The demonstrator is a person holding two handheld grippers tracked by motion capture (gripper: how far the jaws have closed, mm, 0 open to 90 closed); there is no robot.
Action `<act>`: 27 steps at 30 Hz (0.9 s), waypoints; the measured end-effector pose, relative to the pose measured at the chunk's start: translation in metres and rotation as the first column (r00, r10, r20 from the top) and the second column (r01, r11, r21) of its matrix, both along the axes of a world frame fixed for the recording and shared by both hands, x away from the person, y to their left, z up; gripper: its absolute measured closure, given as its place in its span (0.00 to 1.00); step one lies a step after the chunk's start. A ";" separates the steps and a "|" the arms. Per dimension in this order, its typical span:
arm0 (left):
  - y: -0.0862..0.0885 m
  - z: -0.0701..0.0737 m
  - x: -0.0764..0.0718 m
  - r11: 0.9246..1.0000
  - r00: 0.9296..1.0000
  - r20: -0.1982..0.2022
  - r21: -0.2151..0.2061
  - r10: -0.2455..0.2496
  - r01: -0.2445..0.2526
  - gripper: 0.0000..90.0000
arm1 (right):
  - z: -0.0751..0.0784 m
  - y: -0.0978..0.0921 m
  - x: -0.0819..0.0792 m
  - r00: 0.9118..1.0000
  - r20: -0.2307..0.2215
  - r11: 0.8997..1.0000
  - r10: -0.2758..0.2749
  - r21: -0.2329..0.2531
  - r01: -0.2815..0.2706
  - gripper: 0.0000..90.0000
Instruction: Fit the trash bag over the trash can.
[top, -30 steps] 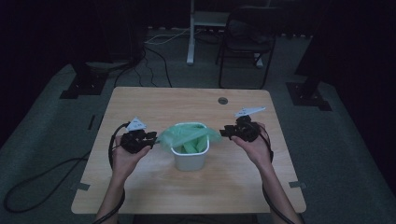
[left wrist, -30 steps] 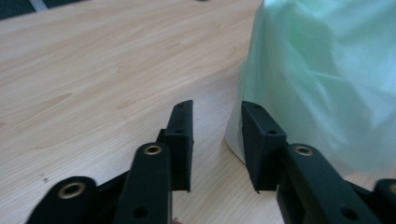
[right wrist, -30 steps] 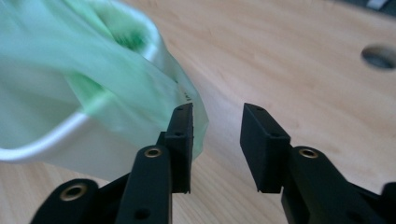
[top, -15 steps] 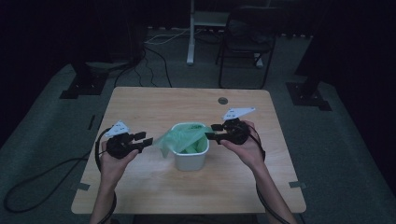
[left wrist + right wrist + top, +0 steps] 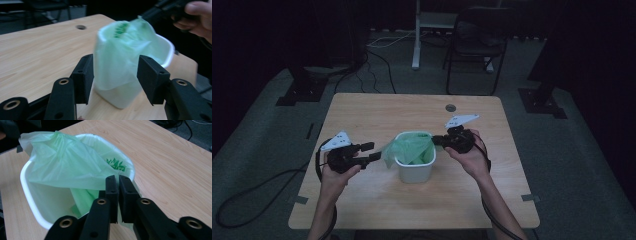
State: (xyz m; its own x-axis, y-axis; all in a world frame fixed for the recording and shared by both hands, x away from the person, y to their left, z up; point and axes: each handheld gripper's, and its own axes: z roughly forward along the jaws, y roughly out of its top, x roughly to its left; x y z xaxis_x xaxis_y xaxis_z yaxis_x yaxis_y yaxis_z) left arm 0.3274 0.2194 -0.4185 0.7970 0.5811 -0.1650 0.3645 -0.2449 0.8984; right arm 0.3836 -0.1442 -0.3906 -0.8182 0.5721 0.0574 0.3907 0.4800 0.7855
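I find a small white bin point(image 5: 414, 167) standing near the middle of the wooden table point(image 5: 377, 115), with a thin green bag point(image 5: 409, 149) partly seated inside it. In my judgement the work in hand is lining the bin, that is, spreading the bag's mouth over the rim.

My right gripper point(image 5: 438, 140) sits at the bin's right rim. In the right gripper view its jaws are pressed together on the edge of the bag point(image 5: 75, 170), with the film pinched between them just outside the rim of the bin point(image 5: 27, 192). I judge this hold serves as an anchor: it keeps that side of the bag's mouth pinned at the rim so the film cannot slide down into the bin while the other side is worked.

My left gripper point(image 5: 374, 155) is to the left of the bin, close to a flap of bag that hangs over the left wall. In the left gripper view the jaws stand spread apart, gripping nothing, with the draped bag point(image 5: 117, 62) and the bin point(image 5: 165, 53) seen between and beyond them. That view is blurred, so I cannot say whether a jaw touches the film. The released stance and the line of aim suggest a fresh approach to the loose flap.

The left side of the bag looks bunched and uneven over the rim, so the lining appears unfinished. The film is light and slack; I expect it to shift easily if pulled hard against the single anchored point.
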 end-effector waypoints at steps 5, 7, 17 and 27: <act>-0.018 -0.007 0.004 0.996 0.999 -0.023 0.075 -0.043 0.045 0.58 | 0.002 -0.005 -0.002 1.000 0.000 1.000 0.003 0.016 -0.003 0.99; -0.021 -0.010 0.004 0.995 0.998 -0.027 0.083 -0.058 0.060 0.76 | 0.002 -0.005 -0.003 1.000 0.002 1.000 0.004 0.019 -0.004 0.99; -0.005 -0.009 0.000 0.997 0.998 -0.029 0.042 -0.057 0.058 1.00 | 0.003 -0.026 -0.013 1.000 -0.010 0.998 -0.003 0.068 0.004 1.00; 0.009 -0.011 -0.003 0.999 0.998 -0.044 0.015 -0.034 0.035 1.00 | 0.012 -0.061 -0.022 0.999 -0.022 0.987 -0.046 0.153 0.048 1.00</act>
State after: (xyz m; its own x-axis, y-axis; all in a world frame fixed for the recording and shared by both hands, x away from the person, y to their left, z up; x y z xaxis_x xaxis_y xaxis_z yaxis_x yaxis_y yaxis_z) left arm 0.3248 0.2287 -0.4298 0.8086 0.5564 -0.1912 0.3947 -0.2721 0.8776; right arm 0.3616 -0.2050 -0.3783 -0.7886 0.5931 0.1621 0.4248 0.3349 0.8410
